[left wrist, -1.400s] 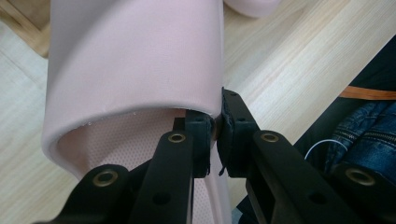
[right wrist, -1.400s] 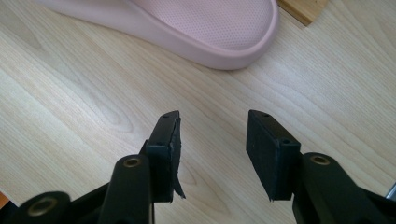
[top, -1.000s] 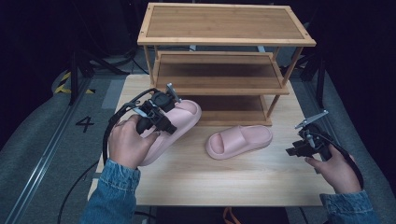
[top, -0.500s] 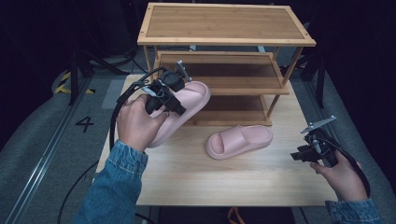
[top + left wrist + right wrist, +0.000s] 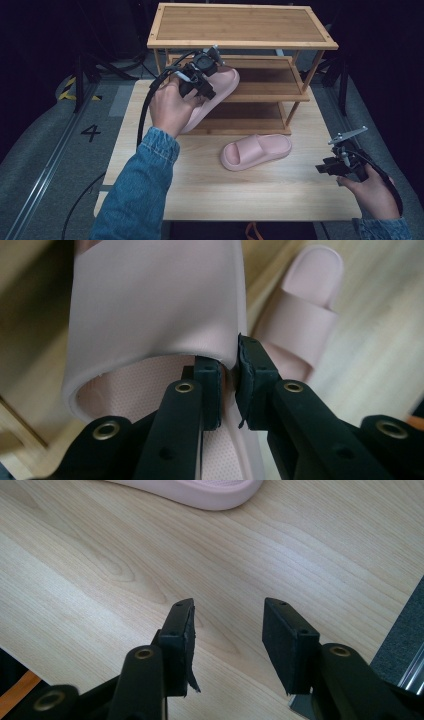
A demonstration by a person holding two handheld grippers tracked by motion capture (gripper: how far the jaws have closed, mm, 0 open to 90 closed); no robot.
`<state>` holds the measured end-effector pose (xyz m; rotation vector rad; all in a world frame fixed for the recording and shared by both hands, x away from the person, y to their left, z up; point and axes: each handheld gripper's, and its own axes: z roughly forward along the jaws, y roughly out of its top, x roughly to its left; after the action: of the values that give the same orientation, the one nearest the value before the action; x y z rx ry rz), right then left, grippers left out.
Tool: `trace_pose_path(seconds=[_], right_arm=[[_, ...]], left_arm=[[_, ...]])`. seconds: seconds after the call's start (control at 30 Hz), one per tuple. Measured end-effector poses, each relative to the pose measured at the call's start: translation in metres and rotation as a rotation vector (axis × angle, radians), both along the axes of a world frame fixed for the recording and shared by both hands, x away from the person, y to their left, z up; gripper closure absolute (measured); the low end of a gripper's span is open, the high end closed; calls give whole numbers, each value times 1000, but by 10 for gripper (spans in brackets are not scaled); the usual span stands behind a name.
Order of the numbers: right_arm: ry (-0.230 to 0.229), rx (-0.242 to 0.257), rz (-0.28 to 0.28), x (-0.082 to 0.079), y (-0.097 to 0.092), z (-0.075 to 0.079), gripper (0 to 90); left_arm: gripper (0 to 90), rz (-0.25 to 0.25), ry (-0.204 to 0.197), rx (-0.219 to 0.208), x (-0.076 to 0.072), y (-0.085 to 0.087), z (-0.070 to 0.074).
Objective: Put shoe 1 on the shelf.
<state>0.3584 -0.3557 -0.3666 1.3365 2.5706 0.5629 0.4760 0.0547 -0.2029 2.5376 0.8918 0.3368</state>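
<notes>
Item: my left tongs (image 5: 212,60), upper centre, forearm raised, clamped on the held slipper's (image 5: 220,87) strap edge; right tongs (image 5: 334,159), lower right, apart above the tabletop (image 5: 280,195).

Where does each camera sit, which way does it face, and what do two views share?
High view: above the table's near side, facing forward and down at the rack; both forearms show.
Left gripper view: on the left gripper, looking along its jaws clamped on the held slipper.
Right gripper view: on the right gripper, open, facing the table.
Shared by all: the lying slipper.
</notes>
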Motion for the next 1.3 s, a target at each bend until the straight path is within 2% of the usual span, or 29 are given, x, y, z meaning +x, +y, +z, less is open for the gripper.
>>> trace_pose_path(seconds=[0.03, 0.07, 0.2, 0.23, 0.27, 0.3, 0.37, 0.5, 0.63, 0.7, 0.73, 0.77, 0.87, 0.9, 0.97, 1.07, 1.17, 1.23, 1.27, 1.3], right_arm=[[0, 0, 0, 0, 0, 0, 572], [-2, 3, 2, 1, 0, 0, 573], [-2, 7, 3, 2, -1, 1, 578], [-3, 8, 3, 2, -1, 1, 578], [-4, 9, 1, 2, -1, 1, 577], [-4, 9, 1, 2, -1, 1, 577], [-8, 13, 2, 2, -1, 2, 577], [-15, 12, 10, 1, 1, 3, 577], [-14, 10, 11, 2, 1, 2, 577], [-9, 10, 13, 2, 2, 1, 575], [-9, 10, 13, 2, 2, 1, 575], [-9, 10, 16, 2, 3, 1, 575], [-14, 9, 22, 2, 4, 1, 575], [-11, 9, 23, 1, 4, 1, 575], [-9, 9, 21, 2, 3, 1, 574], [-5, 12, 20, 2, 4, 0, 572], [-7, 6, 30, 2, 6, 0, 571], [-5, 5, 31, 2, 7, -1, 569], [-2, 4, 31, 2, 8, -1, 569], [-3, 3, 33, 2, 8, -1, 568]], left_arm=[[803, 0, 0, 0, 0, 0, 0], [804, 12, -40, 5, 6, -6, -1], [806, 48, -40, -19, 15, -17, -4], [806, 46, -52, -16, 16, -20, -5], [805, 48, -72, -17, 16, -25, -6], [808, 48, -72, -17, 16, -25, -6], [813, 63, -110, -10, 15, -35, -9], [814, 66, -136, -19, 15, -42, -15], [819, 82, -204, -13, 16, -50, -24], [820, 84, -235, -35, 17, -52, -27], [819, 84, -235, -35, 17, -52, -27], [819, 86, -245, -58, 17, -52, -29], [821, 97, -229, -58, 16, -53, -30], [825, 103, -205, -64, 17, -53, -31], [826, 105, -195, -65, 20, -53, -36], [826, 106, -205, -86, 22, -51, -39], [825, 115, -198, -107, 23, -49, -40], [815, 141, -188, -118, 27, -48, -41], [739, 141, -188, -118, 27, -48, -41], [642, 159, -170, -143, 26, -47, -41]])
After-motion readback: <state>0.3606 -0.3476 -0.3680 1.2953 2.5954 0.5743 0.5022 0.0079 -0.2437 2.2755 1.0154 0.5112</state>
